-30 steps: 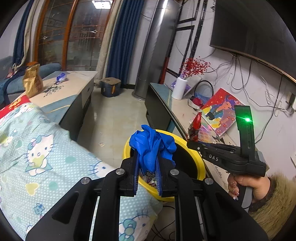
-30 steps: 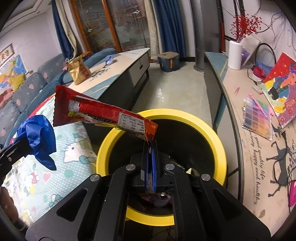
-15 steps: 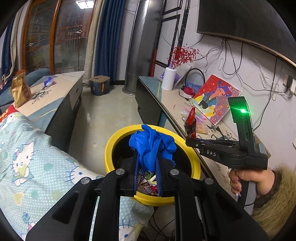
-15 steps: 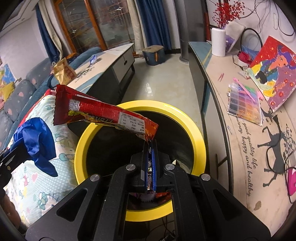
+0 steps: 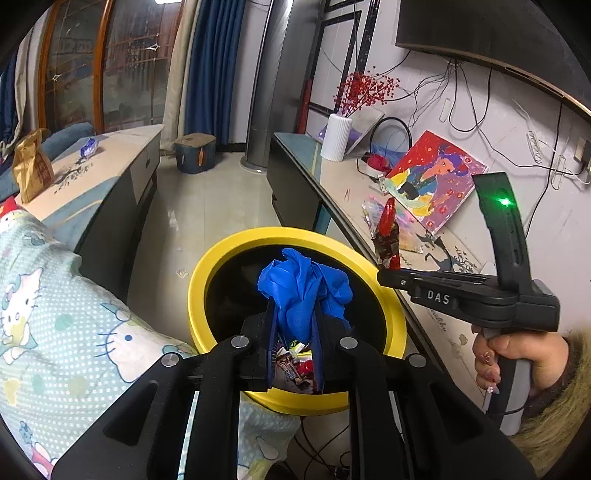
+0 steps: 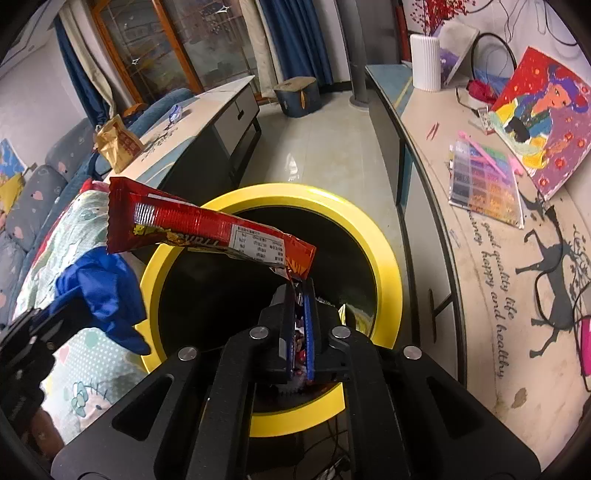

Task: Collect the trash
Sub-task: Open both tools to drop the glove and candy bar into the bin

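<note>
trash bin (image 6: 388, 258), yellow-rimmed and black inside, sits below both grippers. red wrapper (image 6: 207, 229), long axis running 10 to 4 o'clock, hangs over it, its lower corner between the opening right gripper (image 6: 299, 295). left gripper (image 5: 295, 317) pinches a crumpled blue glove (image 5: 303, 291). "das" marks the right gripper's side.

Indoor light moderate, ceiling lamp (image 5: 164, 1) glaring at 12 o'clock. Floor (image 6: 314, 162) shows sheen. Strong fisheye bending, dark vignette corners. Focus sharp.
</note>
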A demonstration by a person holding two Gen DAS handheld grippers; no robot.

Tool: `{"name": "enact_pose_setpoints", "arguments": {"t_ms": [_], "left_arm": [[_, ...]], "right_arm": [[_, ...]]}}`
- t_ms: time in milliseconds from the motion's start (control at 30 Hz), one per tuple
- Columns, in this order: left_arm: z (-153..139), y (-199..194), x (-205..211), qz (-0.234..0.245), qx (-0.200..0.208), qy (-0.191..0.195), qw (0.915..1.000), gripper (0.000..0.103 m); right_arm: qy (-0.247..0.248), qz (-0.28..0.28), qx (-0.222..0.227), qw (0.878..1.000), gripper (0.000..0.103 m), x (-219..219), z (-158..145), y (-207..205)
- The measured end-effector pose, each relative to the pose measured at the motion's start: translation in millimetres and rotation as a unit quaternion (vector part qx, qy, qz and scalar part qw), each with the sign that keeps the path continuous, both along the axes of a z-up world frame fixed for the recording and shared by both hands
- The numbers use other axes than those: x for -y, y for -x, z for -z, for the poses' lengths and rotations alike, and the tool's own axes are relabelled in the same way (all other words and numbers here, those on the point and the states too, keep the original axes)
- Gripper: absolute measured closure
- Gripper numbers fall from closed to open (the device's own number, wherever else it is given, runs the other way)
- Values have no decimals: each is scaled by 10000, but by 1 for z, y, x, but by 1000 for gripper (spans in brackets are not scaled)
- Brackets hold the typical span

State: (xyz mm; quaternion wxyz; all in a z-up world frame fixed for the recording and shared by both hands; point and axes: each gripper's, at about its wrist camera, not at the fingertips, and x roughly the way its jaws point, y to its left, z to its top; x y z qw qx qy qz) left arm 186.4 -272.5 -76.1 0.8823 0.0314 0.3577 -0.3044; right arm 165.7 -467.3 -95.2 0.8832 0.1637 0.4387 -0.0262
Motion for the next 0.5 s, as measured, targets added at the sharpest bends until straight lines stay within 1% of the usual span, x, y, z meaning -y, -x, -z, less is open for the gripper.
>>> {"name": "enact_pose_setpoints", "arguments": {"t_ms": [133, 233, 300, 333, 400, 433, 467, 500], "left_arm": [[11, -7, 3, -18, -143, -43, 9999, 88], [20, -18, 2, -53, -346, -42, 9994, 88], [23, -24, 4, -50, -443, -33, 9990, 87], [24, -27, 5, -56, -469, -28, 9989, 85], [25, -30, 7, -53, -517, -6, 9986, 79], [25, -32, 9, -42, -542, 22, 9985, 72], [24, -33, 11, -10, -568, 57, 9984, 61], [23, -34, 12, 7, -557, 74, 9984, 55]], "right_arm": [[-42, -19, -84, 10000, 97, -3, 4, 1], [-42, -37, -85, 9999, 96, -4, 4, 1], [-43, -26, -67, 10000, 88, -4, 3, 2], [-40, -21, -58, 10000, 86, -4, 2, 3], [-36, -1, -48, 10000, 80, -2, 2, 4], [-47, 3, -45, 10000, 78, -1, 1, 5], [-58, 10, -35, 10000, 75, -1, 0, 7], [-55, 41, 1, 10000, 70, 0, -3, 10]]}}
